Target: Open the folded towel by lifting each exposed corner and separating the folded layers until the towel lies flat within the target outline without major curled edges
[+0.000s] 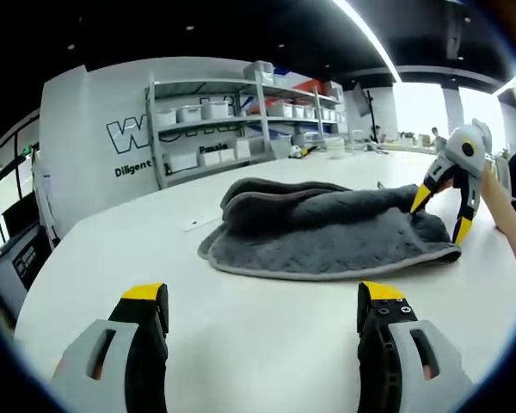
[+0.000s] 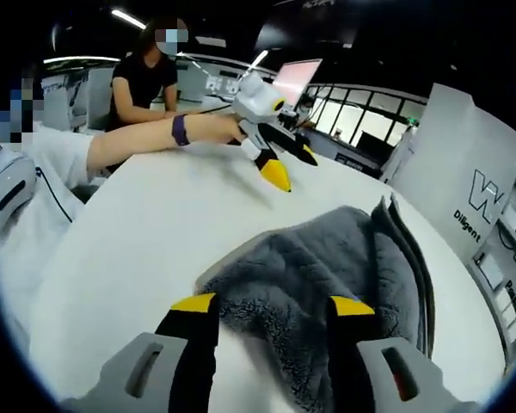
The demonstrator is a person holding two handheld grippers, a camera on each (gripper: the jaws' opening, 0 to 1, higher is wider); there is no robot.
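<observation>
One rumpled grey quilted fabric towel [image 1: 327, 228] lies on one white table [image 1: 241, 327]. Two yellow-tipped grey grippers work here: left gripper [image 1: 262, 305], right gripper [image 2: 271, 311].

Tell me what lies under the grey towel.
The grey towel rests bunched and folded on the white table, which shows all around it. Its own folded layers hide the tabletop beneath, so any target outline there cannot be seen.
</observation>
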